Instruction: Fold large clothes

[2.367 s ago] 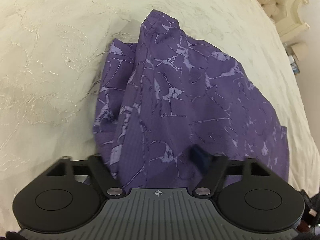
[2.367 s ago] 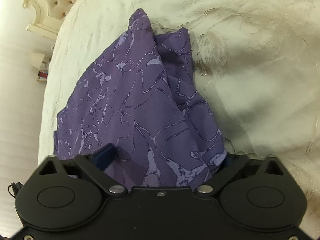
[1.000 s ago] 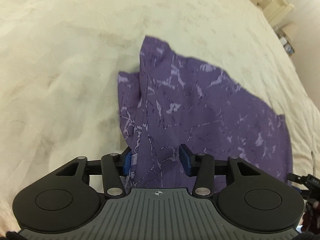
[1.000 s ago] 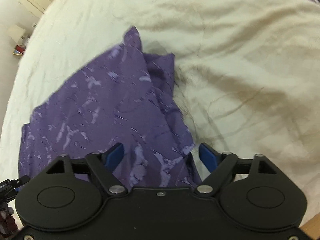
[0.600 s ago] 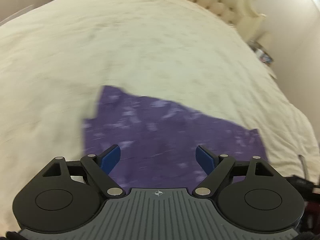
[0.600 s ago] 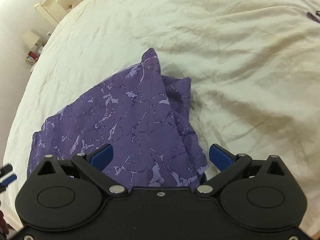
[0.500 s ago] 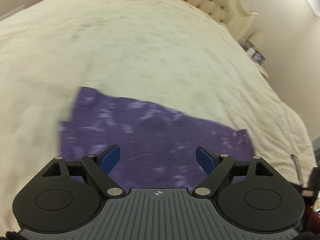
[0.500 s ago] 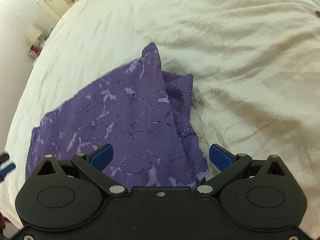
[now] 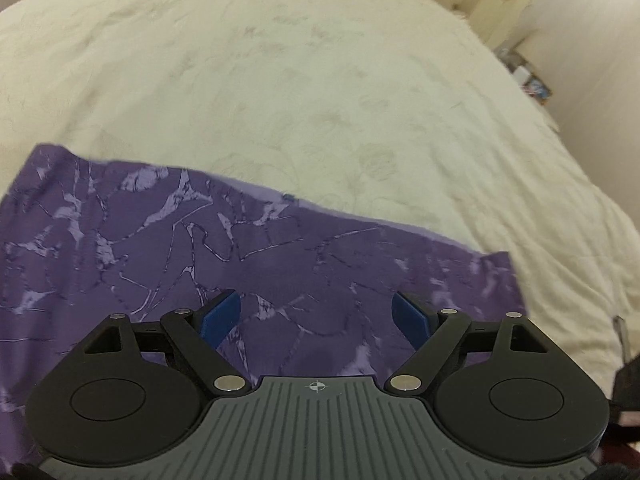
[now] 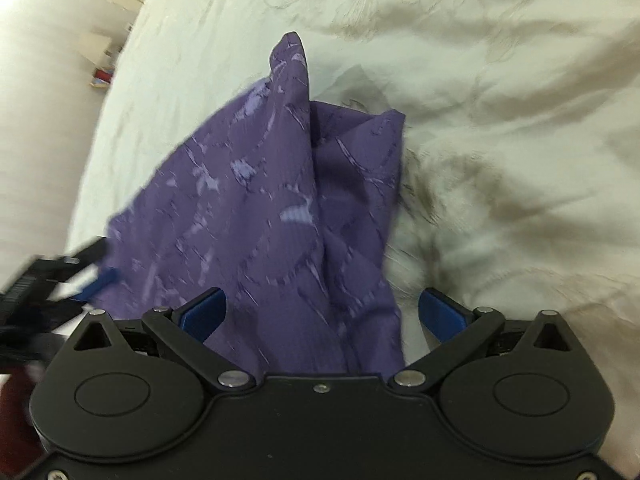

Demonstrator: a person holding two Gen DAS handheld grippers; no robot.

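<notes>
Purple garment [image 9: 280, 264] lies on cream bedspread [image 9: 280, 80], one end bunched, corner sticking up. L gripper [image 9: 316, 316] over cloth, blue pads [image 9: 220, 316] spread after just opening, gripping nothing. R gripper [image 10: 322, 312] spread wide, just opened, straddles garment edge, pads clear.

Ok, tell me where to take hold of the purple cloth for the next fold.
Probably the raised peak of the purple cloth, coming down from above with the right tongs, which are open. That point stands up off the bedspread, so the pads can close on its two faces.
</notes>
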